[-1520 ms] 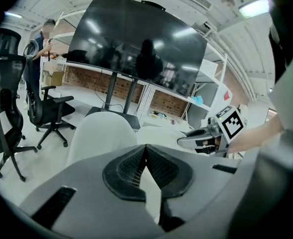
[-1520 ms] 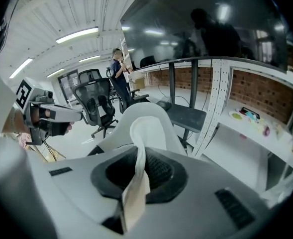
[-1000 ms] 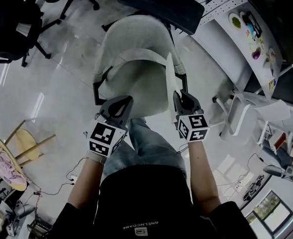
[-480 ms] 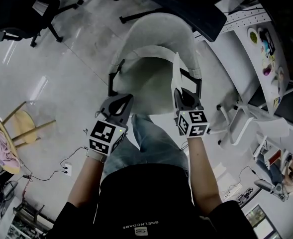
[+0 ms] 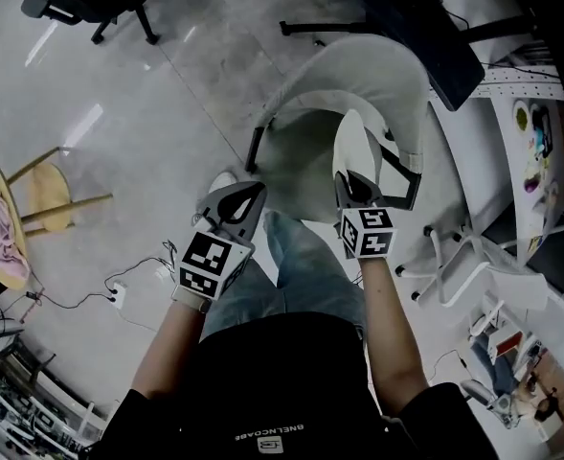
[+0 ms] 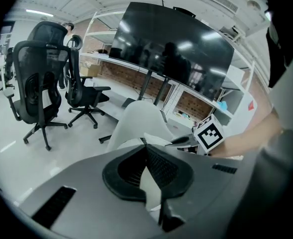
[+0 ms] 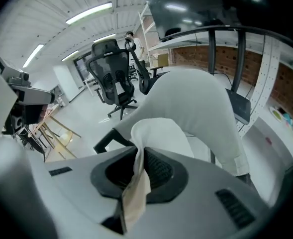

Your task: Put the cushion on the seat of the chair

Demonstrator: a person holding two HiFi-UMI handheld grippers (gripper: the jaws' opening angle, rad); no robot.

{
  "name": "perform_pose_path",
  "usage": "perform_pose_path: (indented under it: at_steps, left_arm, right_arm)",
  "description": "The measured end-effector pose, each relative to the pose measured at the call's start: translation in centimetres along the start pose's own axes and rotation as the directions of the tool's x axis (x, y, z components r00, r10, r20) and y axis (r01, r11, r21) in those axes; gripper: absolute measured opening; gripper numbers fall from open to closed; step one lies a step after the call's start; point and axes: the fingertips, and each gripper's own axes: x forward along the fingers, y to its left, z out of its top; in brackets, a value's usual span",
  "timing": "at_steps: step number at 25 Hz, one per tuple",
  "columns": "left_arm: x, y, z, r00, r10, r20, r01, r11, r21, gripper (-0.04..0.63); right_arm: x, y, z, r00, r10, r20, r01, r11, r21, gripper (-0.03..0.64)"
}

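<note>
The pale grey shell chair (image 5: pixel 358 75) with black armrests stands in front of the person's knees, its curved back on the far side and its seat open toward them. The white fabric cushion (image 5: pixel 351 147) hangs low over the front of that seat, not lying flat on it. Its long axis runs across the chair, from one pair of tongs to the other. In the head view its right end stands up on edge, pointing away from the person toward the backrest.

Both bare forearms reach forward and down on either side of a denim-clad leg (image 5: pixel 296 271), wrists roughly level with each other. The left tongs (image 5: pixel 246 194) are clenched on a thin fold of the cushion's white cloth. The right tongs (image 5: pixel 350 186) are likewise clamped on its edge, with a creased flap of cloth trailing back through the jaws in the right gripper view.

The stretch of cushion between the two grips blends into the shadowed seat from above, so its lie there is hard to make out. The chair's base is hidden.
</note>
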Motion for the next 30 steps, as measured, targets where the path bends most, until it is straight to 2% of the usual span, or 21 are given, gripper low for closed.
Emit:
perform_pose_path:
  at_steps: [5,16,30]
  left_arm:
    - [-1.8,2.5,-1.9,0.998,0.055,-0.010,-0.056,0.997,-0.049,0.012]
    - [-4.4,5.5,-5.1,0.991,0.132,-0.037,-0.135,0.985,-0.109,0.012]
    - [-5.3,8.3,-8.6,0.983,0.171,-0.071,-0.181,0.966,-0.186,0.012]
  right_arm:
    - [3.4,2.3,-1.0,0.998,0.040,-0.055,-0.042,0.999,-0.028,0.051]
    - [9.8,5.2,-3.2,0.984,0.091,-0.151,-0.103,0.992,-0.074,0.055]
    - [16.4,7.0,-6.1,0.964,0.110,-0.243,-0.134,0.987,-0.087,0.061]
